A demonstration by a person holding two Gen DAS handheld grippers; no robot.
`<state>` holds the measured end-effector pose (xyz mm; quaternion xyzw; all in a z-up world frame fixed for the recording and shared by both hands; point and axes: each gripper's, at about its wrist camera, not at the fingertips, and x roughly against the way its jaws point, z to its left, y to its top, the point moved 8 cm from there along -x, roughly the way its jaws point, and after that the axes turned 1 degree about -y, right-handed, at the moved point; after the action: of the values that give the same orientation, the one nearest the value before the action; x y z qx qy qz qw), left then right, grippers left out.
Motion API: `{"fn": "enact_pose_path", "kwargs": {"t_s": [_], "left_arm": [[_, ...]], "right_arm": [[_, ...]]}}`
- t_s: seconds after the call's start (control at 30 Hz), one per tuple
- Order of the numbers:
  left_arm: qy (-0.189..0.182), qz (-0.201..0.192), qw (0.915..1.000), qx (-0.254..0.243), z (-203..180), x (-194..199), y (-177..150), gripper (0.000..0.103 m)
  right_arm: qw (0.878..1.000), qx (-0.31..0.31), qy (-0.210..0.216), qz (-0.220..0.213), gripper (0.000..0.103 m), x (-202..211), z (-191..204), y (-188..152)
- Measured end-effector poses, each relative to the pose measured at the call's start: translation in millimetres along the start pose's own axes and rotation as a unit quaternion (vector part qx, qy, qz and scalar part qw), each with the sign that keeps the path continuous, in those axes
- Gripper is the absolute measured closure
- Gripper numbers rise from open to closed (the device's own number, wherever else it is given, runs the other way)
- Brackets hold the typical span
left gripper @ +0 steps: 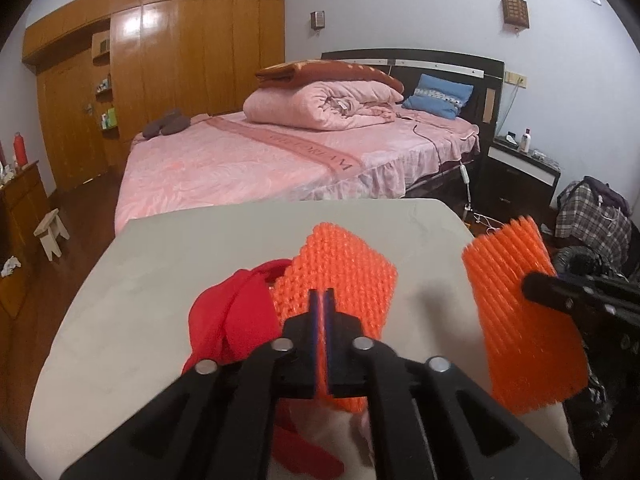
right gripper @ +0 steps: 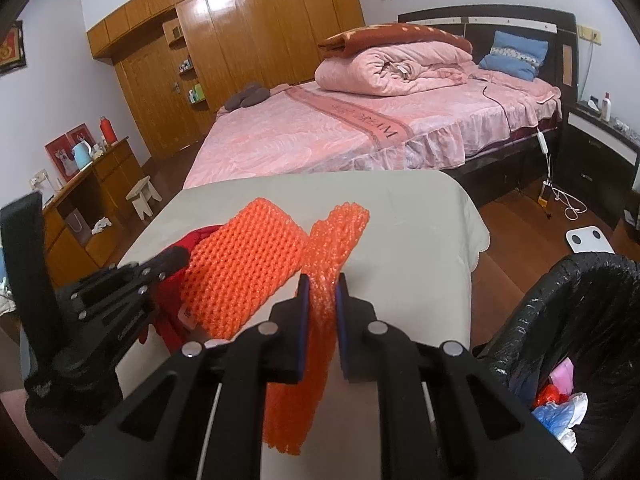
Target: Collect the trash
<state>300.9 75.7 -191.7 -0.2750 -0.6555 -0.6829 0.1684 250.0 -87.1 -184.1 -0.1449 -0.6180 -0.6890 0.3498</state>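
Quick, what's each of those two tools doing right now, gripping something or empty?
Left tool: closed on an orange foam net lying on the table.
Right tool: closed on a second orange foam net, held up.

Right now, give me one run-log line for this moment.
left hand-held gripper: shut on foam net | right hand-held gripper: shut on second net | red bag: on table | bin: right of table
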Motion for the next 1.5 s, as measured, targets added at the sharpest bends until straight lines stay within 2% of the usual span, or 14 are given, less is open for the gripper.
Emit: {"fn": "enact_pose_path", "kwargs": {"t_s": [0.2, 0.27, 0.33, 0.47, 0.53, 0.57, 0.67, 0.9, 0.93, 1.03, 1.07, 1.23, 1.37, 1.5], "left_arm": [[0.004, 0.017, 0.9998, 0.003, 7.9, -34.2, 12.9, 0.064], [0.004, 0.025, 0.9997, 0.004, 10.1, -44.5, 14.5, 0.050], [-0.003, 0.034, 0.9994, 0.007, 10.1, -54.6, 13.5, 0.045], [-0.019, 0.053, 0.9984, 0.004, 4.1, -65.6, 3.7, 0.046], [-0.019, 0.057, 0.9982, -0.005, -0.4, -67.9, -2.1, 0.085], [-0.024, 0.063, 0.9977, -0.009, -3.1, -69.6, -6.6, 0.094], [-0.029, 0.053, 0.9981, -0.012, -8.6, -64.0, -10.2, 0.103], [-0.055, 0.042, 0.9975, 0.007, -17.2, -45.9, -6.5, 0.103], [-0.060, 0.045, 0.9971, 0.009, -20.3, -46.0, -6.1, 0.098], [-0.073, 0.039, 0.9965, 0.005, -32.2, -41.5, -5.4, 0.068], [-0.079, 0.037, 0.9962, 0.003, -36.9, -40.4, -5.9, 0.064], [-0.087, 0.067, 0.9940, 0.001, -51.0, -58.1, -16.7, 0.059], [-0.082, 0.093, 0.9923, -0.001, -53.8, -71.6, -26.7, 0.052], [-0.072, 0.110, 0.9912, -0.014, -56.7, -79.5, -31.4, 0.051]], "right_arm": [[1.000, -0.012, -0.003, 0.011, 0.091, -12.8, -11.3, -0.2], [1.000, -0.014, -0.005, 0.015, 0.091, -17.8, -14.7, -0.2], [1.000, -0.014, -0.007, 0.017, 0.091, -22.4, -17.7, -0.1], [1.000, -0.017, -0.006, 0.019, 0.091, -27.4, -20.6, 1.3], [1.000, -0.017, -0.005, 0.018, 0.091, -28.8, -20.9, 2.2], [1.000, -0.017, -0.005, 0.018, 0.091, -29.3, -20.6, 2.4], [1.000, -0.017, -0.004, 0.017, 0.091, -30.4, -21.0, 2.5], [1.000, -0.020, -0.009, 0.009, 0.091, -20.8, -23.5, 2.5], [1.000, -0.021, -0.011, 0.008, 0.091, -20.3, -25.1, 3.2], [0.999, -0.028, -0.017, 0.007, 0.091, -15.3, -31.7, 3.8], [0.999, -0.029, -0.018, 0.006, 0.091, -12.6, -34.5, 3.9], [0.999, -0.035, -0.025, 0.009, 0.091, -11.6, -45.0, 1.4], [0.999, -0.042, -0.027, 0.016, 0.091, -15.6, -50.2, -4.0], [0.999, -0.044, -0.026, 0.017, 0.091, -18.9, -50.5, -4.6]]}}
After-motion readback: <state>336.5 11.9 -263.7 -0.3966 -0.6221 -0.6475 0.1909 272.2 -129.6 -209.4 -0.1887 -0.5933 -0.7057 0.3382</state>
